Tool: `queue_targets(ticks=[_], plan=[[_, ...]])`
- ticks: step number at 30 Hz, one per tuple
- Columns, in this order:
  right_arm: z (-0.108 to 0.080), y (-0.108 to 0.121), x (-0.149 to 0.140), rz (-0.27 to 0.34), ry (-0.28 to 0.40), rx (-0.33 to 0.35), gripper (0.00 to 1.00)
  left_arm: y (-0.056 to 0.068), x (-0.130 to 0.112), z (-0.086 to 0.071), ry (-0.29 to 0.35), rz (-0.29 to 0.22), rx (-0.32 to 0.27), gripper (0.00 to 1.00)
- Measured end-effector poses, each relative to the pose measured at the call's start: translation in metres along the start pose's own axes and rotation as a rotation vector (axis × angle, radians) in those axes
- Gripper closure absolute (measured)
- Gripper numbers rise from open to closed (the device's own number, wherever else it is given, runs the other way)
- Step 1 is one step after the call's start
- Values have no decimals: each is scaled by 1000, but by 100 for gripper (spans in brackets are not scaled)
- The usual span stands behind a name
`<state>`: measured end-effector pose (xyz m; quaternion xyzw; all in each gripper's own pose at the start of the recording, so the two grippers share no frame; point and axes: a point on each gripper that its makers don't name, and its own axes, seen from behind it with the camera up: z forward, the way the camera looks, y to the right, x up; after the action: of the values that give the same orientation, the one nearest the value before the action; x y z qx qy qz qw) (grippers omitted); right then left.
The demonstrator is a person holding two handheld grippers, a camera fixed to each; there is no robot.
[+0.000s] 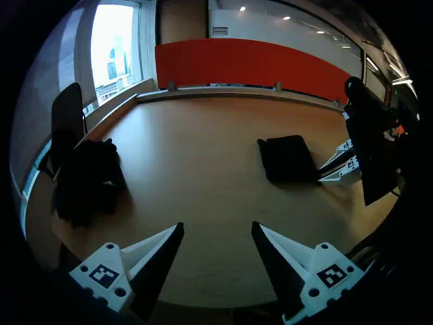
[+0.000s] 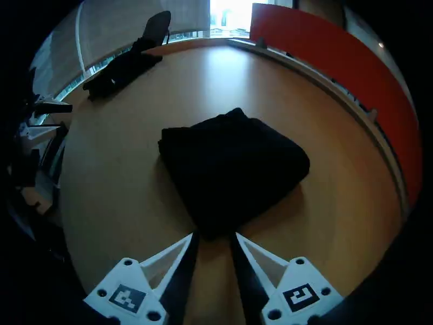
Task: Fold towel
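- The left tool [image 1: 216, 225] stands wide open at 6 o'clock of the left gripper view, with nothing between its fingers and bare desk [image 1: 200, 162] beneath.
- The towel [image 1: 287, 158], black and folded into a thick square, lies on the desk toward 3 o'clock of that view.
- In the right gripper view the right tool [image 2: 214, 236] is narrowed, its fingertips flanking the towel's near corner at 6 o'clock; whether they pinch it I cannot tell.
- A dark heap of cloth [image 1: 86, 181] sits at 9 o'clock of the left gripper view, well apart from the towel.
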<state>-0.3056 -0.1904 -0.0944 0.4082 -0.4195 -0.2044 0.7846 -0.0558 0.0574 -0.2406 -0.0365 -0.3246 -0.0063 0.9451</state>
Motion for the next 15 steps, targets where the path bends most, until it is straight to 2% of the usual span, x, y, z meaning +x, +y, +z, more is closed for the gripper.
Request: queue_targets(ticks=[6, 11, 15], plan=[[2, 1, 0, 19, 2, -5, 68, 0, -1, 0, -1, 1, -1, 7], [2, 3, -1, 28, 4, -13, 70, 0, -1, -1, -2, -1, -2, 7], [2, 5, -1, 33, 4, -19, 76, 1, -1, -1, -2, 0, -3, 7]])
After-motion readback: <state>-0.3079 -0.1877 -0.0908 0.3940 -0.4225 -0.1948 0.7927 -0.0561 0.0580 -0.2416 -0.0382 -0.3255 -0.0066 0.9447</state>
